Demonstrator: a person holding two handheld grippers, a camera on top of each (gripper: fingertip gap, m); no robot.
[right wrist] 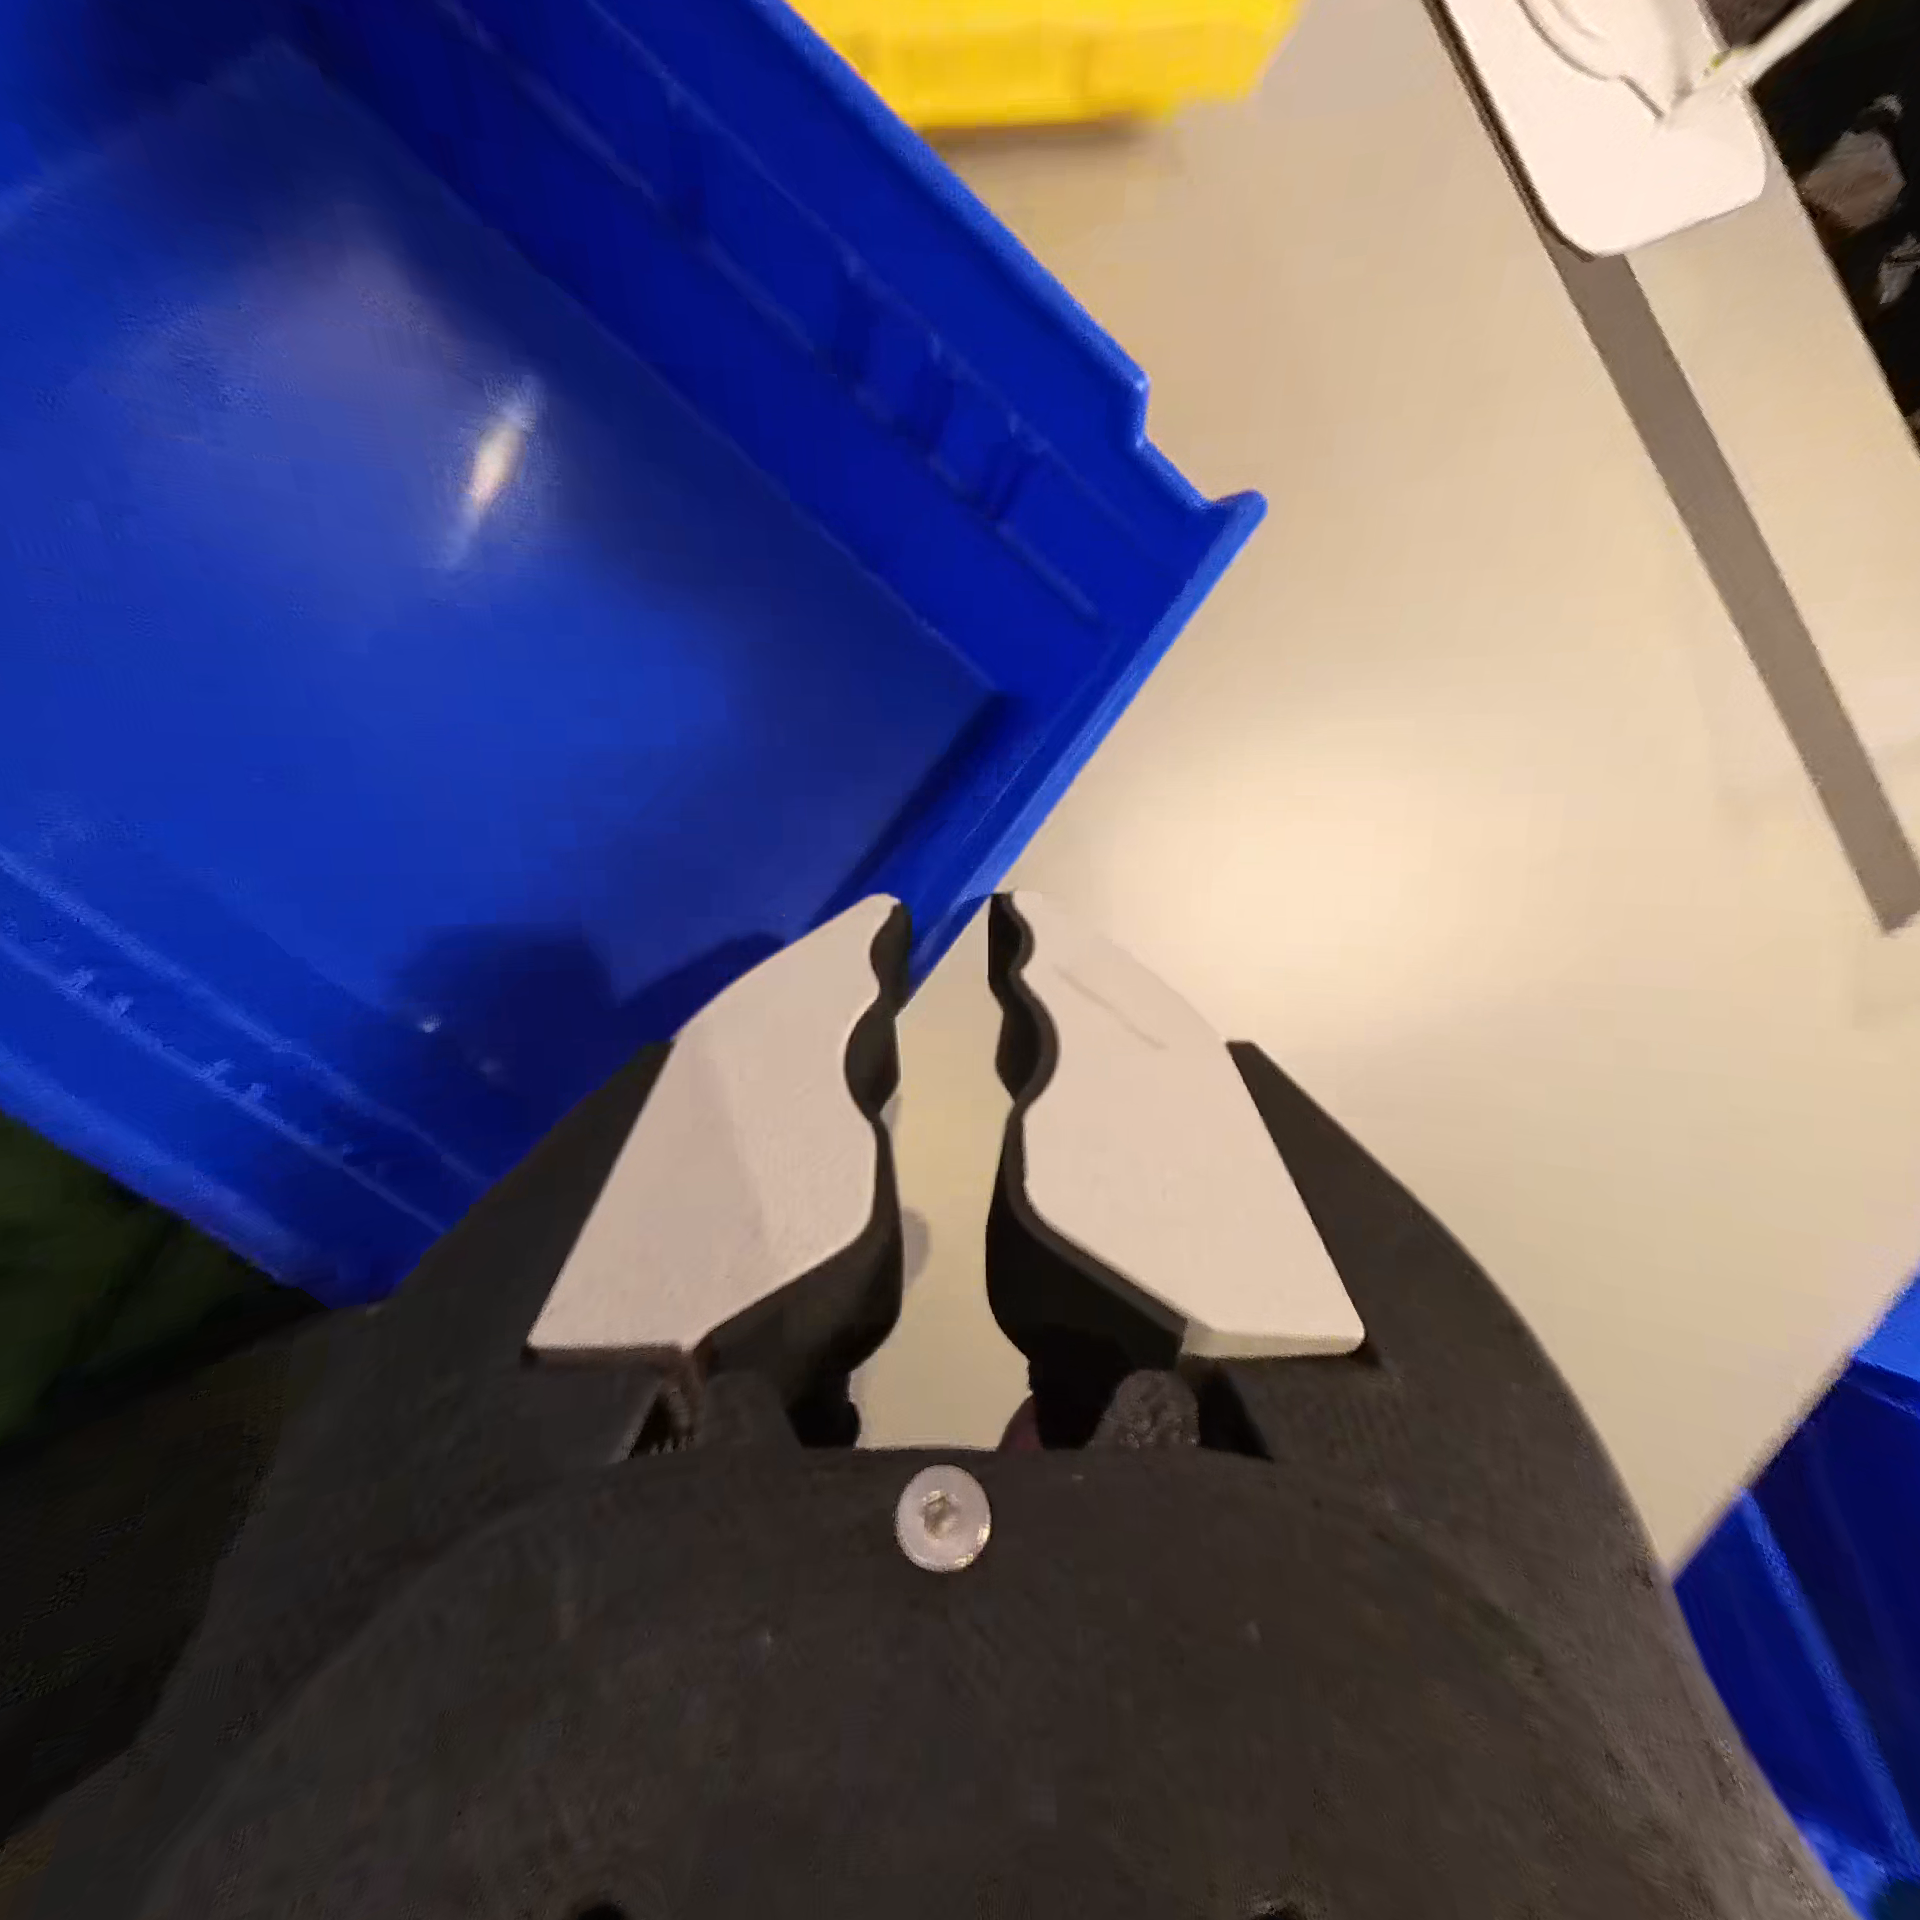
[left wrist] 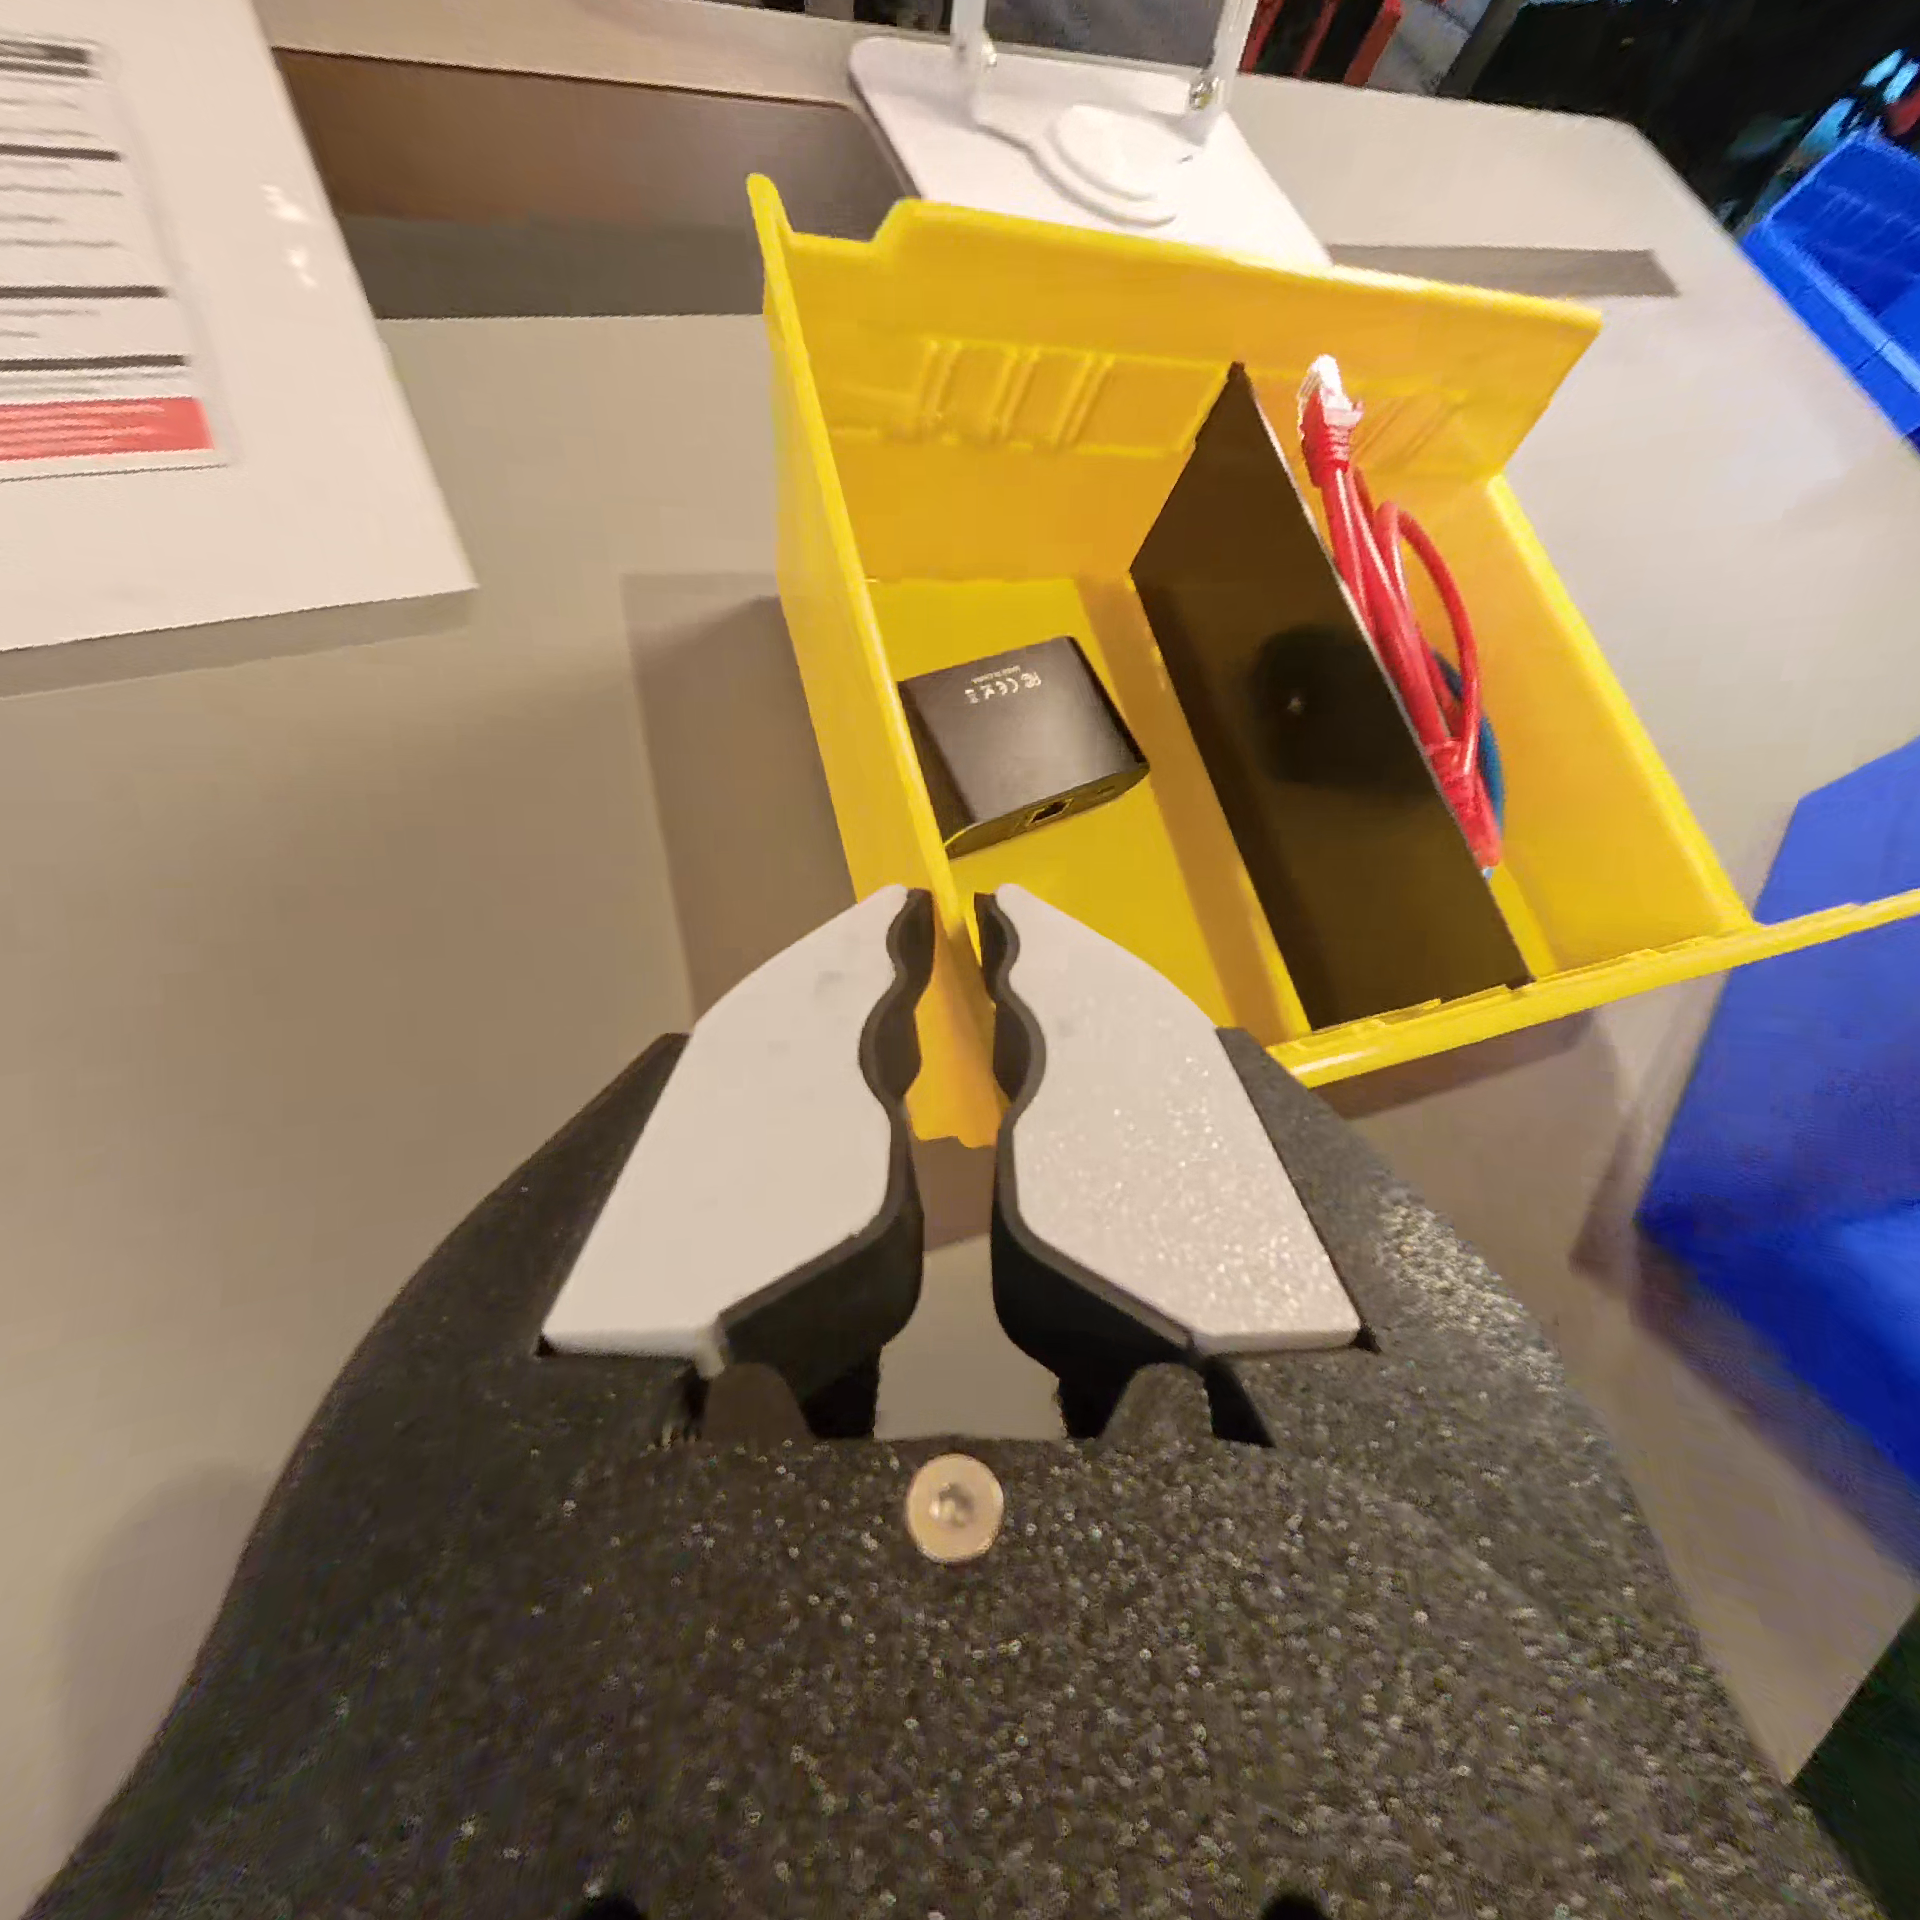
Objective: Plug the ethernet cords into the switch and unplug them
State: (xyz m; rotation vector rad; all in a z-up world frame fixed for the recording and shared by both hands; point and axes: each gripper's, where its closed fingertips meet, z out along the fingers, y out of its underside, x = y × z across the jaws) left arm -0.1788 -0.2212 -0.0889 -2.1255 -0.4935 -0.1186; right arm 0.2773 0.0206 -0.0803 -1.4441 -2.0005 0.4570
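Note:
A yellow bin (left wrist: 1039,343) sits on the grey table with a black divider (left wrist: 1330,727) splitting it. A small black switch (left wrist: 1023,748) lies in the left compartment. A coiled red ethernet cord (left wrist: 1423,623) stands in the right one, with a blue cord (left wrist: 1481,727) behind it. My left gripper (left wrist: 951,914) is shut on the yellow bin's near left wall, which runs between the fingers. My right gripper (right wrist: 948,914) is nearly closed, and the corner edge of an empty blue bin (right wrist: 468,582) reaches between its fingertips. A strip of the yellow bin (right wrist: 1039,52) shows in the right wrist view.
A white printed sheet (left wrist: 156,312) lies at the left. A white stand base (left wrist: 1081,135) is behind the yellow bin and also shows in the right wrist view (right wrist: 1621,114). More blue bins stand to the right (left wrist: 1849,260) and near my right gripper (right wrist: 1818,1558). A dark tape strip (right wrist: 1714,520) crosses the table.

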